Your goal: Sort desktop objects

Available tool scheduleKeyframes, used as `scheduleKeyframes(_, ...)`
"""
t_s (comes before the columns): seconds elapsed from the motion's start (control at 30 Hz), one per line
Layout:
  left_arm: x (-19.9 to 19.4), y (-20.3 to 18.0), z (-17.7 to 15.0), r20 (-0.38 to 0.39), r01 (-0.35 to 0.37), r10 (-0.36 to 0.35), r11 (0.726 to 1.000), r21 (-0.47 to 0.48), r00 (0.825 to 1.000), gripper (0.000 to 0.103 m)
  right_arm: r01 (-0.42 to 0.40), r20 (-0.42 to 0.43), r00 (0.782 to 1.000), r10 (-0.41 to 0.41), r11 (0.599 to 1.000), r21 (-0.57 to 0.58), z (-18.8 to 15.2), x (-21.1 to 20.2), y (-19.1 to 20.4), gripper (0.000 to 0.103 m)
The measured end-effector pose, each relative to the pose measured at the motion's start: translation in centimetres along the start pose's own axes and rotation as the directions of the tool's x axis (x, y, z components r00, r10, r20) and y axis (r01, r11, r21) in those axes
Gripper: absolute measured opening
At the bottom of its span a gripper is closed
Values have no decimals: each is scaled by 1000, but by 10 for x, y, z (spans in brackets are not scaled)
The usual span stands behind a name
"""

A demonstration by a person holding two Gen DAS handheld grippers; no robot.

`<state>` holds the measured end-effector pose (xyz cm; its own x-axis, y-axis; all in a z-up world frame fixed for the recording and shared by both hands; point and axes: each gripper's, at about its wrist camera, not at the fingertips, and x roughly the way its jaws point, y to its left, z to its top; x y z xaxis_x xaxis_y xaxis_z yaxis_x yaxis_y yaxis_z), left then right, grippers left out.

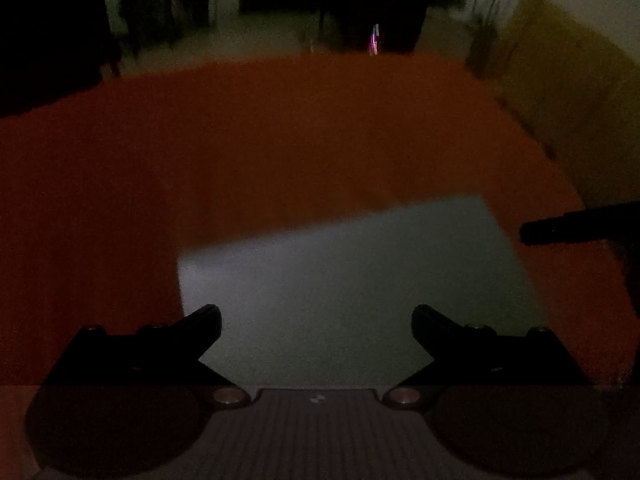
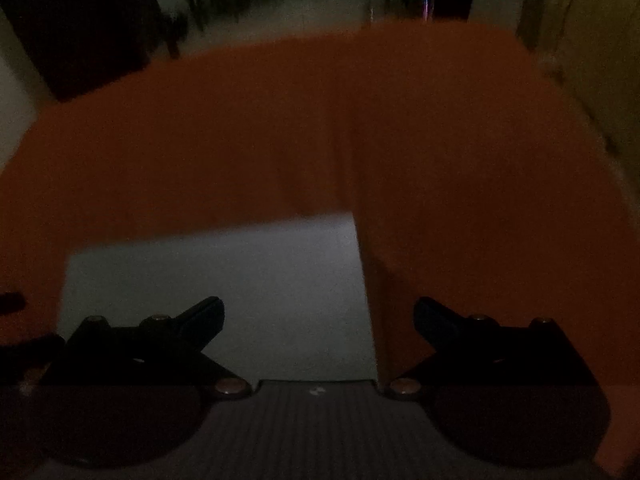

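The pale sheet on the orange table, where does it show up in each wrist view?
Left wrist: pale sheet lower centre, reaching right, ahead of the open fingers.
Right wrist: pale sheet lower left of centre; its right edge falls between the fingers.
Shared landmark: the orange table around it.

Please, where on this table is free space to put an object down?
The orange table is bare beyond the far edge of the pale sheet, up to its back edge, and also left of the sheet. In the right view, it is bare right of the sheet. Only near the sheet, where both open tongs hover, is it crowded.
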<state>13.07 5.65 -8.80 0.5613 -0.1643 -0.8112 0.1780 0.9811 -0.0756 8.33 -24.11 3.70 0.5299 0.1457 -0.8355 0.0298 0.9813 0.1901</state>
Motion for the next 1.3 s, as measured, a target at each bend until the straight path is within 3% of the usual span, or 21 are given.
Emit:
scheduleKeyframes(0.07, -4, 2, 15, 50, -66, 67, 998, -19, 996, 103, 11, 93, 996, -10, 1000, -19, 5, -21, 17, 103)
scheduleKeyframes(0.13, -10, 5, 27, 90, -86, 89, 995, -43, 992, 103, 24, 176, 984, -17, 999, -37, 7, -41, 34, 103)
scheduleKeyframes(0.23, -24, 8, 36, 139, -115, 132, 985, -125, 981, 103, 36, 209, 978, -27, 999, -38, -1, -65, 55, 103)
scheduleKeyframes(0.33, -32, 3, 33, 131, -142, 159, 981, -131, 979, 103, 58, 188, 981, -50, 998, -34, -20, -82, 74, 103)
scheduleKeyframes(0.47, -34, -24, 22, 46, -239, 243, 968, -72, 969, 103, 68, 134, 989, -66, 998, -6, -44, -98, 84, 103)
scheduleKeyframes(0.6, -19, -29, 6, -26, -279, 278, 958, -69, 960, 103, 68, 76, 995, -70, 997, 27, -66, -103, 78, 103)
scheduleKeyframes(0.83, 10, 7, 7, -75, -310, 303, 944, -112, 950, 103, 55, -52, 997, -53, 998, 29, -117, -99, 68, 103)
scheduleKeyframes(0.87, 0, 4, 9, -83, -315, 308, 943, -107, 948, 103, 57, -55, 997, -56, 998, 28, -121, -98, 68, 103)
scheduleKeyframes(0.97, 21, 9, 23, -98, -310, 301, 946, -93, 949, 103, 73, -64, 995, -72, 997, 9, -128, -97, 71, 103)
scheduleKeyframes(1.1, 55, 30, 53, -68, -313, 309, 946, -77, 949, 103, 79, -38, 996, -80, 997, -22, -125, -99, 78, 103)
scheduleKeyframes(1.3, 67, 41, 87, -38, -291, 289, 955, -57, 957, 103, 78, -11, 997, -78, 996, -33, -122, -100, 80, 103)
